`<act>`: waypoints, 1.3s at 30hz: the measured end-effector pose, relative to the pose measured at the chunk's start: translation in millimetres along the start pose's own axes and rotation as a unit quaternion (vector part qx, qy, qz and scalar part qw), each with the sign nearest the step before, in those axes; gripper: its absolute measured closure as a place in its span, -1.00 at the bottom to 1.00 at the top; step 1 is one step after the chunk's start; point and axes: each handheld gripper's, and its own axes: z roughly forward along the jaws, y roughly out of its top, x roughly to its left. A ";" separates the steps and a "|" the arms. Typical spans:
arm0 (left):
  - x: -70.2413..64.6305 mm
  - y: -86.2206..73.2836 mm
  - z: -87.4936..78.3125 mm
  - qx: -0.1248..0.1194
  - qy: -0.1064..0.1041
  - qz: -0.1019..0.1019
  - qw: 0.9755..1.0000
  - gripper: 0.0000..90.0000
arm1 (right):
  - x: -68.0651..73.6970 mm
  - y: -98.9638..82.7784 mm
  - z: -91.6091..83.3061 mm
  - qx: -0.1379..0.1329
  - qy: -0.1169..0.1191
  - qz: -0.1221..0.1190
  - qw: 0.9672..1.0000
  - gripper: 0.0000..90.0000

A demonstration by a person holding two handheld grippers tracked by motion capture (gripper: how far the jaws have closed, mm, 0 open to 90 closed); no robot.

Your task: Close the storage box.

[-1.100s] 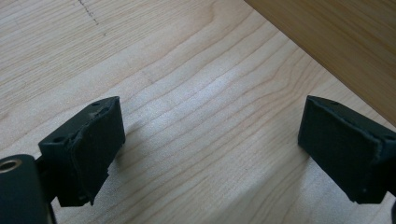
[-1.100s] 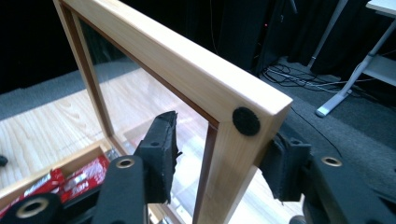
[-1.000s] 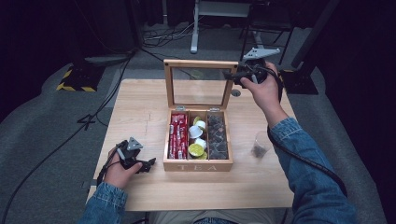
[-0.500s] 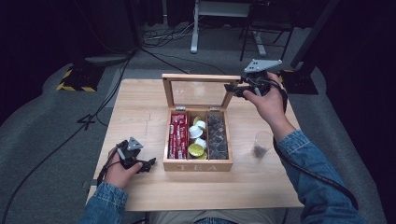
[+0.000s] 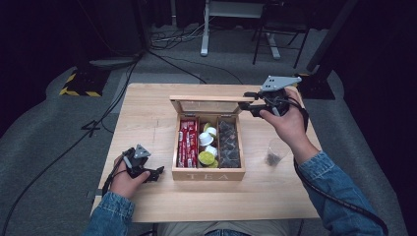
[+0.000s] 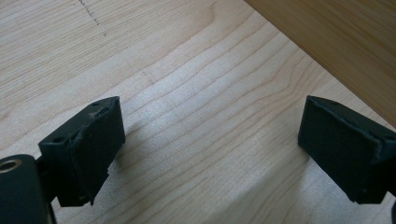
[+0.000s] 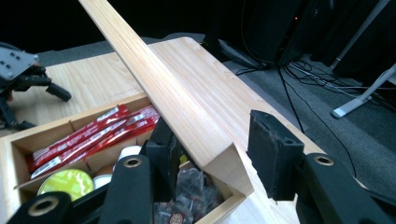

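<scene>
A: Where is the tea box?

B: The wooden tea box [image 5: 208, 173] sits in the middle of the table [image 5: 147, 113], with TEA on its front wall. Its glass-paned lid [image 5: 209, 99] is raised and tilted, hinged along the far side.

A: Which gripper is at the lid?

B: The right gripper [image 5: 252, 102]. From the high view it is at the lid's right end, with the hand [image 5: 287, 123] behind it. In the right gripper view [image 7: 212, 140] the lid's wooden frame [image 7: 187, 112] runs between the two jaws. One pad is tucked under the frame, while the other stands just off its outer corner with a thin gap showing.

A: So is it clamped on?

B: Probably not. The jaws straddle the frame, but I can't see both pads pressing on it. They have just been opening a little, with the frame between them.

A: What about the other one?

B: The left gripper [image 5: 147, 173] rests low at the near left part of the table, just beside the box's left front corner, held in the left hand [image 5: 125, 179]. In the left gripper view [image 6: 210, 149] its jaws stand wide apart over bare wood with nothing between them.

A: What's inside the box?

B: Red sachets [image 5: 187, 143] fill the left compartment, white and green capsules [image 5: 207, 146] the middle, and dark wrapped bags [image 5: 228, 143] the right. A clear plastic cup [image 5: 275, 151] stands on the table to the box's right, well apart from it.
</scene>
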 end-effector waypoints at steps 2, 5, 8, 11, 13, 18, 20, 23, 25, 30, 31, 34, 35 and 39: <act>0.0 0.0 0.0 0.000 0.000 0.000 1.000 -0.83 | 4.8 -3.5 -1.9 0.003 0.003 -0.006 1.000 0.20; -0.1 0.0 0.0 0.000 0.000 -0.001 1.000 -0.83 | 7.8 -5.7 -3.0 0.005 0.004 -0.007 1.000 0.20; 0.0 0.3 0.1 0.000 0.000 0.001 1.000 -0.83 | 13.1 -10.5 -4.5 0.009 0.009 -0.010 1.000 0.17; -0.5 0.3 0.4 -0.001 0.000 -0.001 1.000 -0.83 | 15.9 -12.8 -5.5 0.011 0.010 -0.011 1.000 0.17; -0.5 0.4 0.4 -0.001 0.000 0.000 1.000 -0.83 | 18.6 -14.8 -6.3 0.014 0.012 -0.012 1.000 0.16; -0.6 0.7 0.7 0.000 0.000 0.000 1.000 -0.83 | 26.0 -20.7 -9.1 0.013 0.018 -0.012 1.000 0.16; -0.8 0.9 0.5 0.002 0.001 -0.001 1.000 -0.83 | 28.6 -23.0 -9.5 0.014 0.020 -0.012 1.000 0.16; -0.9 1.0 0.5 0.002 0.002 0.000 1.000 -0.83 | 31.0 -25.4 -10.1 0.015 0.021 -0.014 1.000 0.15; -0.9 1.1 0.5 0.002 0.002 0.000 1.000 -0.83 | 33.4 -28.1 -10.6 0.015 0.023 -0.013 1.000 0.13; -0.9 1.2 0.9 0.000 0.001 0.000 1.000 -0.83 | 40.1 -36.0 -10.4 0.017 0.021 -0.023 0.999 0.07; -1.0 1.3 0.8 0.001 0.002 0.000 1.000 -0.83 | 41.6 -37.5 -10.4 0.018 0.020 -0.026 0.999 0.06; -1.0 1.2 0.9 0.001 0.001 0.000 1.000 -0.83 | 45.1 -41.9 -10.1 0.019 0.019 -0.030 0.999 0.01; -1.0 1.2 0.9 0.001 0.000 0.000 1.000 -0.83 | 46.2 -43.3 -10.0 0.019 0.019 -0.031 0.999 0.00; -1.2 1.1 1.0 0.000 0.000 -0.002 1.000 -0.83 | 51.9 -48.7 -9.6 0.026 0.014 -0.042 0.999 -0.04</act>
